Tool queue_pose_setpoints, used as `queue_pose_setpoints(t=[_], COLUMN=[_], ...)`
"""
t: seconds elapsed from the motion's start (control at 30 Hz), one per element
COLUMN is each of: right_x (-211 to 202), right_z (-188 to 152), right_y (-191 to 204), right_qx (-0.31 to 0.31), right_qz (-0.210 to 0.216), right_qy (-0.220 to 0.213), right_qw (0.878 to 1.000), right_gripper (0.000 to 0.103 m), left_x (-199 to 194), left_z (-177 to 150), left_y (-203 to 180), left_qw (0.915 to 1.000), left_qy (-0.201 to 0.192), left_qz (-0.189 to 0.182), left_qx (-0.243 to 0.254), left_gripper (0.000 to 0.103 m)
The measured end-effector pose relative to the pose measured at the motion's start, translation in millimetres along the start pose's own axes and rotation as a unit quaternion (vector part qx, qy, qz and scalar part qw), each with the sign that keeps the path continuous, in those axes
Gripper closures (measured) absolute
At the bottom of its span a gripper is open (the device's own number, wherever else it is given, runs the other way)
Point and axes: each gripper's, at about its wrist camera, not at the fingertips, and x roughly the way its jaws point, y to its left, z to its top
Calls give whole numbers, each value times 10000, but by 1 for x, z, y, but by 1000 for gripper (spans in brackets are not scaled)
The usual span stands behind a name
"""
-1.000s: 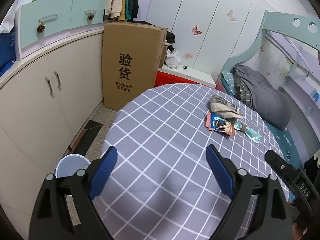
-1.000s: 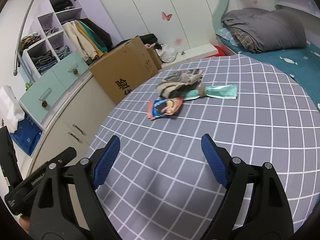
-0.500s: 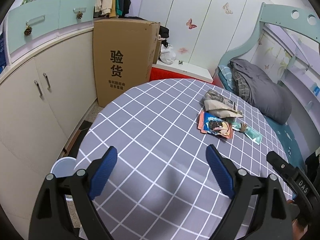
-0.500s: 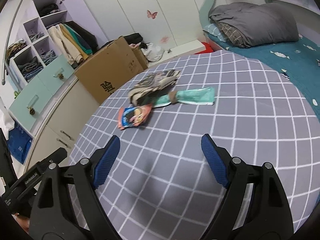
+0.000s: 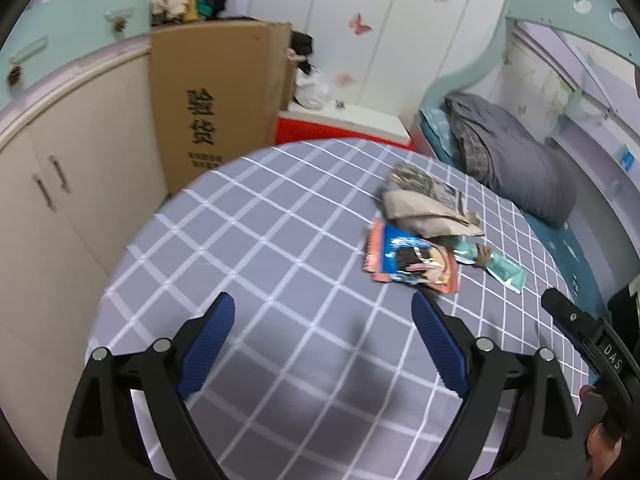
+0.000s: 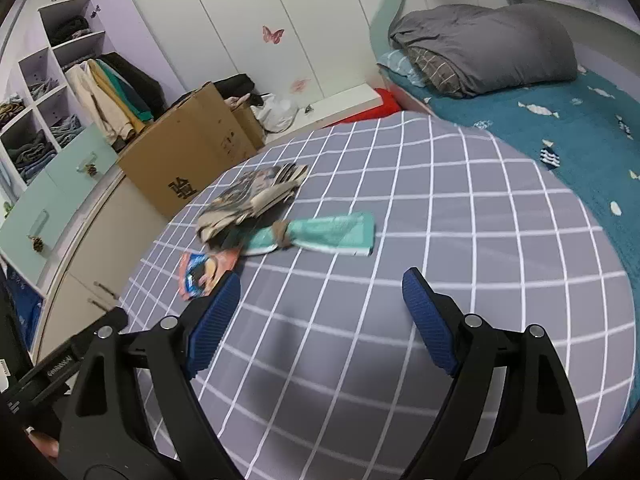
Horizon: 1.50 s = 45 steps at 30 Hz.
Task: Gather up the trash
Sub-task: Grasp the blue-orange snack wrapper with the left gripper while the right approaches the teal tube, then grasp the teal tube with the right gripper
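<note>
Because nothing has been picked up yet, both tools hang above a round table (image 5: 248,248) covered in a grey checked cloth, each with its blue-padded jaws spread wide and nothing between them. The left gripper (image 5: 323,322) points down at bare cloth, with the litter ahead and to its right. The right gripper (image 6: 320,294) points at the same pile from the other side; its left pad sits just in front of one wrapper in the view, apart from it.

The trash lies clustered near the far side of the table, probably so it can be gathered from one spot. Three pieces can be counted: one orange and blue snack wrapper (image 5: 410,258), lying flat; one crumpled beige and grey printed packet (image 5: 426,200), overlapping it; and one teal wrapper (image 6: 326,234) pinched at the middle by a brown band, partly tucked under the crumpled packet.

One tall cardboard box (image 5: 218,96) stands beyond the table against cream cupboards. No bin appears in either view.
</note>
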Motion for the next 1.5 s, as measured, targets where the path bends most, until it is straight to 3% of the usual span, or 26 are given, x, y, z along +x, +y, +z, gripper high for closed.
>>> queue_pose_setpoints(t=[0.27,0.37,0.73,0.83,1.03,1.3,1.4,1.5], right_x=[14,17,36,43,60,80,87,99], right_z=[21,28,40,41,42,35,40,44], right_y=[-7,-16,-24,-21,-4,39,48,47], right_qx=[-138,13,-58,-172,-896,-2405,-2630,-2556], right_qz=[-195,-163,-114,-184,-347,-649,-593,-342], right_qy=[-63,-102,107,254,630,621,640,1005], right_qw=[9997,9998,9999,9994,9934,9665,9609,9610], right_gripper=[21,21,19,18,18,18,18,19], left_x=[37,49,89,85,79,55,48,41], left_z=[14,16,18,19,19,17,17,18], left_y=[-38,-60,-91,-86,-79,-57,-47,-36], left_qw=[9997,9986,9908,9908,9914,9946,9951,9957], left_qy=[229,250,456,408,423,290,260,252], left_qz=[-112,87,426,345,207,25,45,82], left_qx=[38,468,1204,1240,1222,995,951,882], left_gripper=[15,15,15,29,34,34,34,34])
